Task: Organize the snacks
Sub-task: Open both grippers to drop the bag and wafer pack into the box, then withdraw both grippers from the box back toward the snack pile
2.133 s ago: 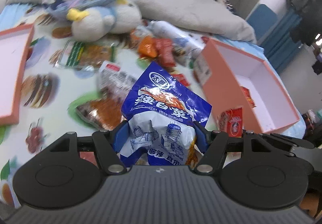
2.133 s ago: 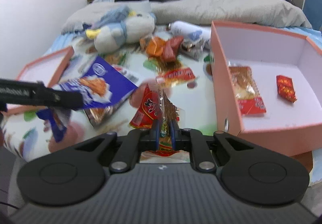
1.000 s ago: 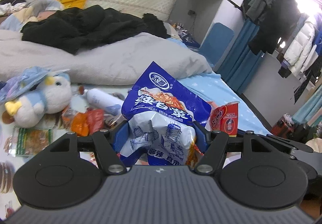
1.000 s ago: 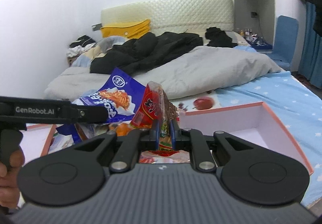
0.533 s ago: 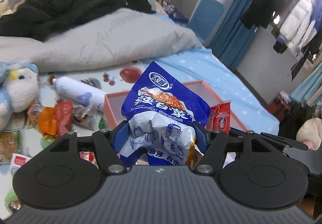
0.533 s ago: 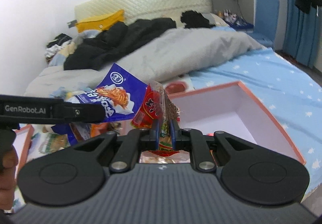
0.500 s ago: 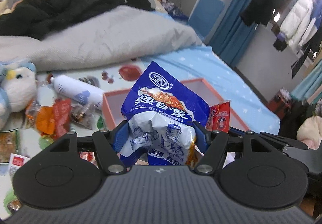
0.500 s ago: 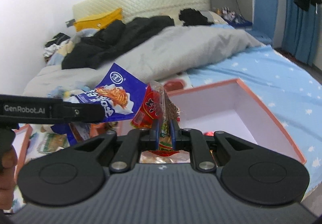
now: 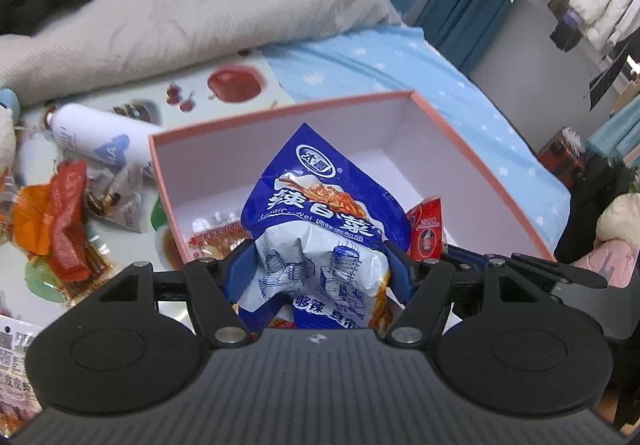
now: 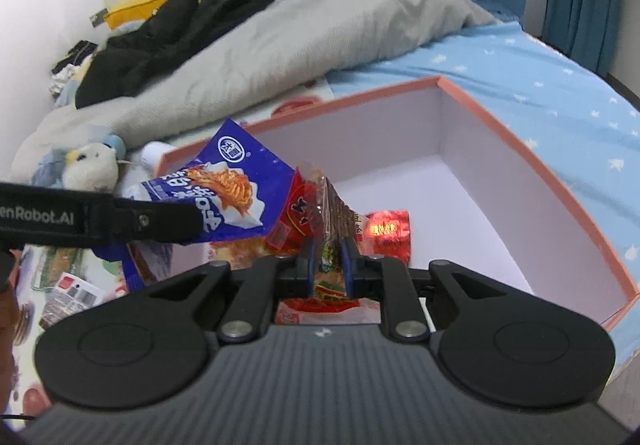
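Observation:
My left gripper point(image 9: 320, 265) is shut on a blue and white snack bag point(image 9: 316, 213) and holds it over the near left part of the open pink box point(image 9: 480, 161). The bag also shows in the right wrist view point(image 10: 236, 185). My right gripper point(image 10: 327, 261) is shut on a red snack packet point(image 10: 304, 213) above the box's point(image 10: 532, 173) near edge. That packet shows beside the blue bag in the left wrist view point(image 9: 426, 229). Inside the box lie a red packet point(image 10: 386, 229) and an orange-red packet point(image 9: 216, 233).
Loose snacks point(image 9: 60, 229) and a white bottle point(image 9: 96, 141) lie on the fruit-print sheet left of the box. A plush penguin point(image 10: 88, 165) sits further left. A grey duvet point(image 9: 180, 17) and dark clothes lie behind. The bed edge drops off at the right.
Both grippers have tilted down and moved in over the pink box with their snacks still held. The box now fills the middle of both views.

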A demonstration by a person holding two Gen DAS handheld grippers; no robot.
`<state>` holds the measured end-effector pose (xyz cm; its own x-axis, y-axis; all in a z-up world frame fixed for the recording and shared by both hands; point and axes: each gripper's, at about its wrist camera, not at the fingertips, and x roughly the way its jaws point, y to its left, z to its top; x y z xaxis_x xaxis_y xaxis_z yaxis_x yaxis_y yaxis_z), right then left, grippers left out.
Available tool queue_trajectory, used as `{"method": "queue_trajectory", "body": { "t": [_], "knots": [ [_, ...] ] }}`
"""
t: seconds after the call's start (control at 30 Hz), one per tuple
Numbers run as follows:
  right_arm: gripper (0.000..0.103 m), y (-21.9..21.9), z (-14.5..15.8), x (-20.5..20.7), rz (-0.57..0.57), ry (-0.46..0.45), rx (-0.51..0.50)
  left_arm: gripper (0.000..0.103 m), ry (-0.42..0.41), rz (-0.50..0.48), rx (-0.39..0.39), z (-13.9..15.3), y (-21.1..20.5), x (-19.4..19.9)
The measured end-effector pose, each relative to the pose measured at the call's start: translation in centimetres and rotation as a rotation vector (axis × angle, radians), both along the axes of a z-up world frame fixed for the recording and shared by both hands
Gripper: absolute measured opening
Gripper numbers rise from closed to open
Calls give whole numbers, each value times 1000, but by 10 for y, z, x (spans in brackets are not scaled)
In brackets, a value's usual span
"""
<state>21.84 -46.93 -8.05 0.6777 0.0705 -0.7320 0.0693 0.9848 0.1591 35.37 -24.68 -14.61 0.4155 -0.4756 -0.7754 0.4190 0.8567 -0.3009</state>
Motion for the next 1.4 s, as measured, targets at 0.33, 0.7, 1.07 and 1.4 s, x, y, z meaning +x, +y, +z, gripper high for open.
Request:
{"method": "queue_trajectory", "body": {
  "t": [0.33, 0.7, 1.07, 1.4],
  "knots": [
    [39, -3, -8, -1, -33, 45, 5, 83, 25, -17, -35, -4, 3, 4],
    [49, 11, 28, -27, -13, -42, 3, 83, -78, -2, -33, 45, 25, -27],
    [49, 42, 81, -74, 24, -192, 8, 83, -189, 60, -85, 99, 77, -97],
    [49, 68, 110, -112, 97, -283, 29, 83, -265, 153, -93, 128, 129, -163]
  ]
}}
